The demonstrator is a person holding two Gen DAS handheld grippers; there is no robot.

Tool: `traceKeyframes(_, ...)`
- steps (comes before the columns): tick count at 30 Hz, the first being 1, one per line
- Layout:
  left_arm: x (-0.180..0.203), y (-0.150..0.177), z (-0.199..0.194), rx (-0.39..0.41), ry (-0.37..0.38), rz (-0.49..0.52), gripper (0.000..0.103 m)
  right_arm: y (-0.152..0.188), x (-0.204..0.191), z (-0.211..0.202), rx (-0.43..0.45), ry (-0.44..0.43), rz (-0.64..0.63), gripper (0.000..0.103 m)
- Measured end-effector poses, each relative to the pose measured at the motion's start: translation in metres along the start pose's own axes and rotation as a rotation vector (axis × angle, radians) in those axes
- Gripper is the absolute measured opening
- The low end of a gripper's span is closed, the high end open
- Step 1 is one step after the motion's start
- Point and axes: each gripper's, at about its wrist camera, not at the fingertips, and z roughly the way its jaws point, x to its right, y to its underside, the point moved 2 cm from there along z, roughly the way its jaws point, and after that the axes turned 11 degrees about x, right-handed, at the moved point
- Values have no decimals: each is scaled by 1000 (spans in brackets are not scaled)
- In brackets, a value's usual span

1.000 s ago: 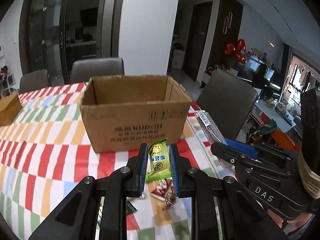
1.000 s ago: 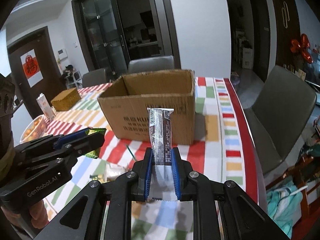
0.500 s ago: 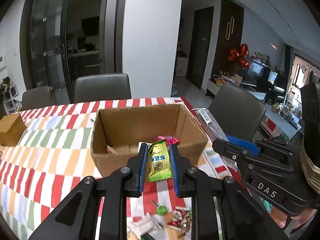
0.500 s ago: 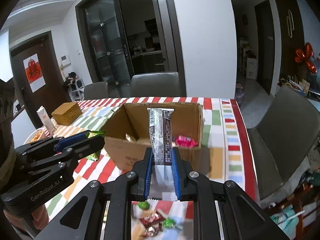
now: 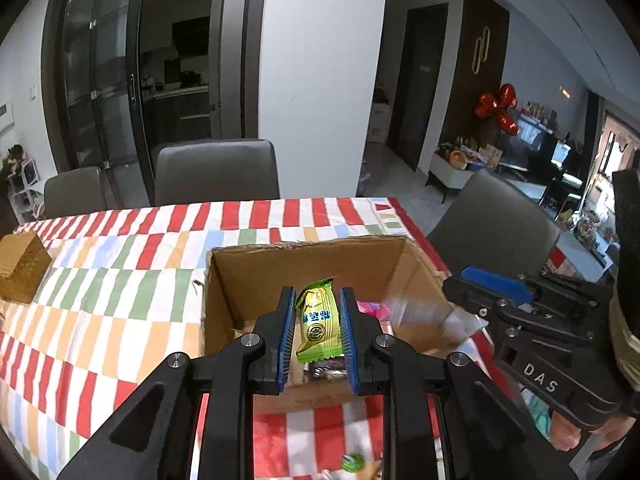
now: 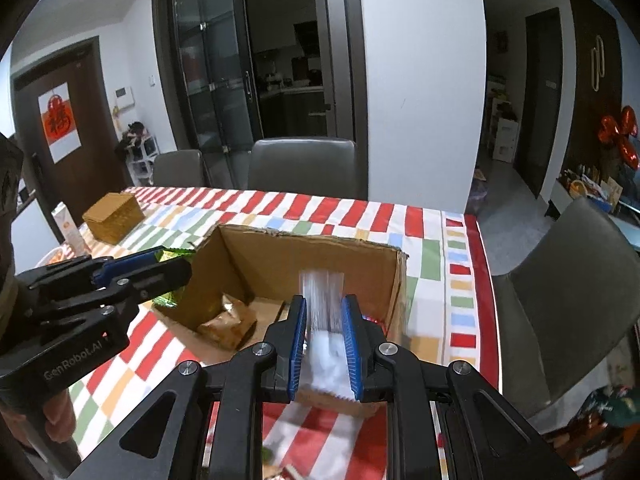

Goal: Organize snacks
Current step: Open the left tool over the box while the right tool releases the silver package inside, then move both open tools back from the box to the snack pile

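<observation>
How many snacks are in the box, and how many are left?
A few are already in the cardboard box: a pink packet and a brown packet. In hand: the left gripper clamps a green packet, the right gripper a blurred bar, both above the box. Left: at least one green candy on the tablecloth.

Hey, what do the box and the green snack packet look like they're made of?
Box: plain brown corrugated cardboard, matte, with rough torn top edges and bare inner walls. Green packet, clamped in the left gripper: likely thin plastic film, slightly glossy, with crimped ends and printed lettering.
</observation>
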Motion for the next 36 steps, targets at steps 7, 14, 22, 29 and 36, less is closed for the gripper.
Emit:
traceKeyframes(7, -5, 0, 26, -57, -31, 9, 42, -7, -2, 16, -21, 7, -18, 21)
traceKeyframes(14, -4, 8, 7, -27, -64, 28, 53, -1, -5, 8, -20, 10, -30, 28)
traceKeyframes(22, 3, 16, -35, 24, -97, 31, 57, 10, -15, -28, 41, 8, -50, 36)
traceKeyframes(29, 14, 30, -74, 65, -87, 41, 62, 20, -19, -64, 86, -1, -37, 47)
traceKeyframes(36, 26, 52, -101, 79, -73, 54, 67, 38, -28, -101, 141, 8, -62, 58)
